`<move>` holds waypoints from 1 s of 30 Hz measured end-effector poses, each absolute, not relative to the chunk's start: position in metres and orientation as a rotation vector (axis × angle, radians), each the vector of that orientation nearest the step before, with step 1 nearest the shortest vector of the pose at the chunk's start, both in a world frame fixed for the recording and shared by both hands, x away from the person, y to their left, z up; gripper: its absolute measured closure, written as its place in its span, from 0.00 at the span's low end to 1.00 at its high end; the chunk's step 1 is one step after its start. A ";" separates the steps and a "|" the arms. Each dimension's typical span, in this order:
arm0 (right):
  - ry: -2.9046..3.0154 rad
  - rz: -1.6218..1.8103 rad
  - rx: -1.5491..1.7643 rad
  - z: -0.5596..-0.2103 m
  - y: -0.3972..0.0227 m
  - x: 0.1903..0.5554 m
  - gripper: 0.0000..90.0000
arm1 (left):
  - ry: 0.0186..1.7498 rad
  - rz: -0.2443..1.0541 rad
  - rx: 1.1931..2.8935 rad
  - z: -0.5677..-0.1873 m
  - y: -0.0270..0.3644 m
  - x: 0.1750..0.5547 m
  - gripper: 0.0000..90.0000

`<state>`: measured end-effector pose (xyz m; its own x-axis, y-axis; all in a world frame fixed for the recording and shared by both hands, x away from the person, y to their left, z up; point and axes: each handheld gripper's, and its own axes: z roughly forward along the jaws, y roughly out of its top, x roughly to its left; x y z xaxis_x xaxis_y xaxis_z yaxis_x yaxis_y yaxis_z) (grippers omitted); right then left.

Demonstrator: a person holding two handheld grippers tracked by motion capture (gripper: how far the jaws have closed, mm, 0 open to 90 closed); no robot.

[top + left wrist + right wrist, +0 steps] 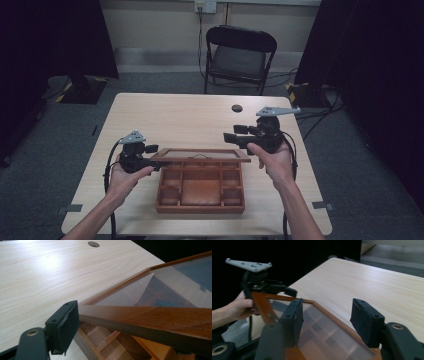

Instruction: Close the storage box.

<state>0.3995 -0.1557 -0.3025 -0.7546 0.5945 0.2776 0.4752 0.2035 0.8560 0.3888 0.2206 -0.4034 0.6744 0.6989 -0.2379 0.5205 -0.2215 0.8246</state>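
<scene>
The wooden box sits at the table's near edge, its glass lid clamped at a corner by the left gripper. The right gripper, jaws apart, should be brought under the lid's free side for an even lift.

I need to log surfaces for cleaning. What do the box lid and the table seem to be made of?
The lid looks like a reddish-brown varnished wood frame around a clear pane, glass or plastic: compartments show through it. The table looks like pale wood-grain laminate with a light sheen.
</scene>
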 end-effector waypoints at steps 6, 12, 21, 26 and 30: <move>2.446 1.611 0.970 -0.299 -0.133 0.400 0.62 | 0.971 0.242 1.882 -0.404 0.220 0.388 0.19; 2.561 1.640 0.881 -0.299 -0.111 0.394 0.71 | 0.962 0.245 1.884 -0.405 0.220 0.387 0.18; 2.685 1.648 0.855 -0.309 -0.099 0.394 0.83 | 0.962 0.245 1.893 -0.407 0.221 0.385 0.18; 2.765 1.597 0.871 -0.319 -0.093 0.395 0.87 | 0.959 0.245 1.896 -0.407 0.221 0.385 0.18; 2.779 1.592 0.881 -0.322 -0.093 0.397 0.89 | 0.957 0.244 1.897 -0.407 0.221 0.384 0.18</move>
